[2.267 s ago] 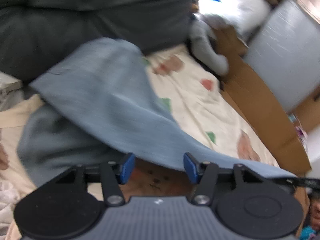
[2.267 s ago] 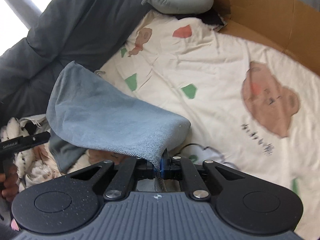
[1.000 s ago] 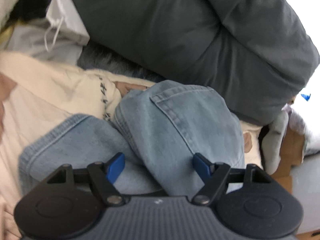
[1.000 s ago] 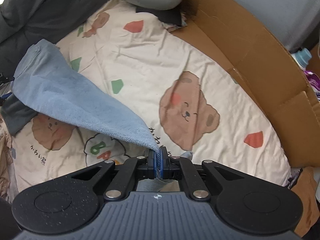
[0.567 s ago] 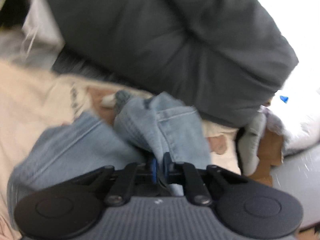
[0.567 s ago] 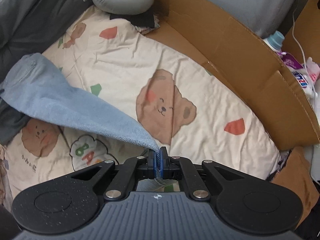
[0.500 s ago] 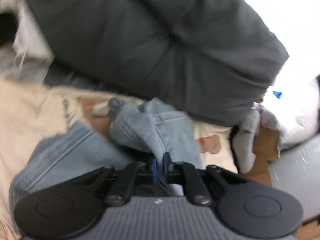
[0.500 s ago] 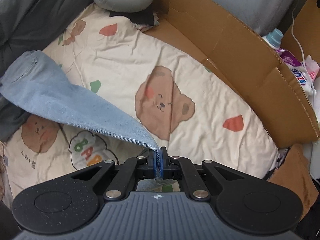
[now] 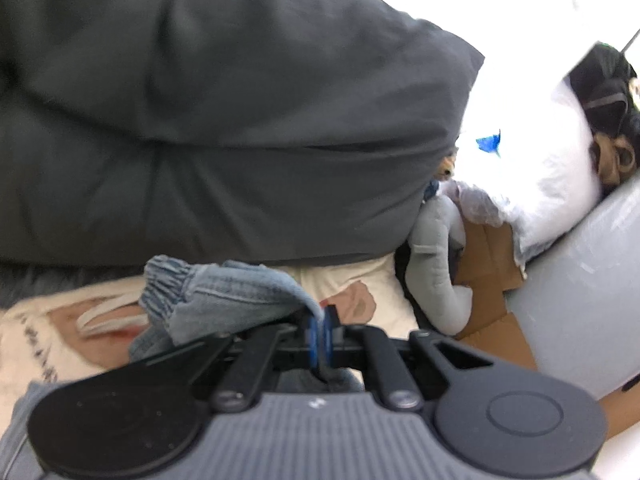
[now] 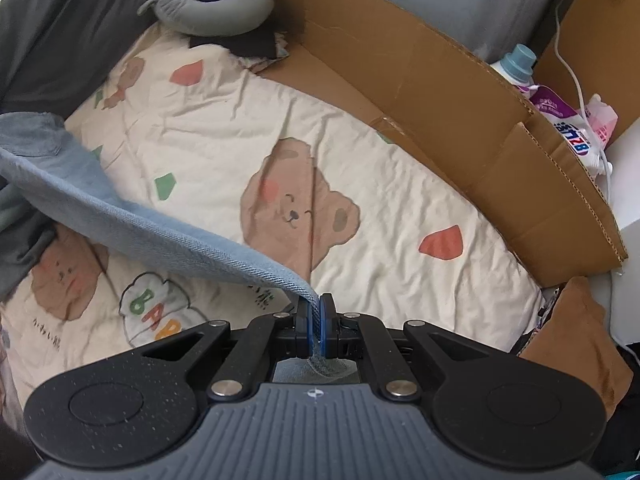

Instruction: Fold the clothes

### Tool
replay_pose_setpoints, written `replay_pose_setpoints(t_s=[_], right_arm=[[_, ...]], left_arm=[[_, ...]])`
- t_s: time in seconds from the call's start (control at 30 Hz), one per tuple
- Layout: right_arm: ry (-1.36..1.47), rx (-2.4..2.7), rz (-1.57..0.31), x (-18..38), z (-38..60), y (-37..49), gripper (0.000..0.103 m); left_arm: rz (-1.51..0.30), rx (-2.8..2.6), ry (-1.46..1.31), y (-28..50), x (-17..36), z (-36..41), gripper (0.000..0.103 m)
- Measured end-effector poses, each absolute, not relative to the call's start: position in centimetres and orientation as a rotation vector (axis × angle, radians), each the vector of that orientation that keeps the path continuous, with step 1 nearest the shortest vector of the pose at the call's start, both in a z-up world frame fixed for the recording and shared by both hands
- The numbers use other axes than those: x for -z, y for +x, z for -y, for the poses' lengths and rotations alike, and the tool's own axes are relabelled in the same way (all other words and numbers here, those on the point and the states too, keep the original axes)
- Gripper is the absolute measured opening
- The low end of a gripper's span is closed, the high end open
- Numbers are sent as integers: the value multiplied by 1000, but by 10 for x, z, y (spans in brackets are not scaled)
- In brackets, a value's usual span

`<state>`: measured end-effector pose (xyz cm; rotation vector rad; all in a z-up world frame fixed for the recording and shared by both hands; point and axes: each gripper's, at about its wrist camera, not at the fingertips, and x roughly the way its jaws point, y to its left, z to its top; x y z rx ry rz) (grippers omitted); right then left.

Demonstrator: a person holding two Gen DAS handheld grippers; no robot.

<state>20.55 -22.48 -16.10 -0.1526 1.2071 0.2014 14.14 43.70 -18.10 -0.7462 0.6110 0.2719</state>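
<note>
A light blue denim garment (image 10: 120, 216) stretches from the far left of the right wrist view down to my right gripper (image 10: 316, 322), which is shut on its hem. In the left wrist view the same denim garment (image 9: 224, 296), with a gathered elastic edge, bunches up left of my left gripper (image 9: 319, 334), which is shut on a fold of it. The cloth hangs lifted over a cream bedsheet (image 10: 360, 152) printed with bears.
A dark grey duvet (image 9: 200, 120) fills the upper left wrist view. A grey neck pillow (image 10: 208, 8) lies at the head of the sheet. A cardboard wall (image 10: 460, 120) borders the bed on the right, with a detergent bottle (image 10: 516, 64) behind it. A white pillow (image 9: 540, 168) lies beyond.
My left gripper closed on a fold of the denim and lifted it up and away from the sheet. The right gripper kept its grip on the hem and drifted sideways along the bed.
</note>
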Motion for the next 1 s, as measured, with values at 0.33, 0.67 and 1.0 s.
replay_pose_setpoints(t_s=[0.33, 0.67, 1.0], right_arm=[[-161, -151, -1204, 192, 235, 261, 1], [-208, -69, -1192, 220, 229, 343, 1], [-299, 104, -1059, 216, 218, 398, 39]], left_arm=[[-676, -273, -634, 241, 186, -414, 4], [-775, -324, -517, 326, 201, -396, 4], [-867, -397, -478, 354, 214, -386, 23]])
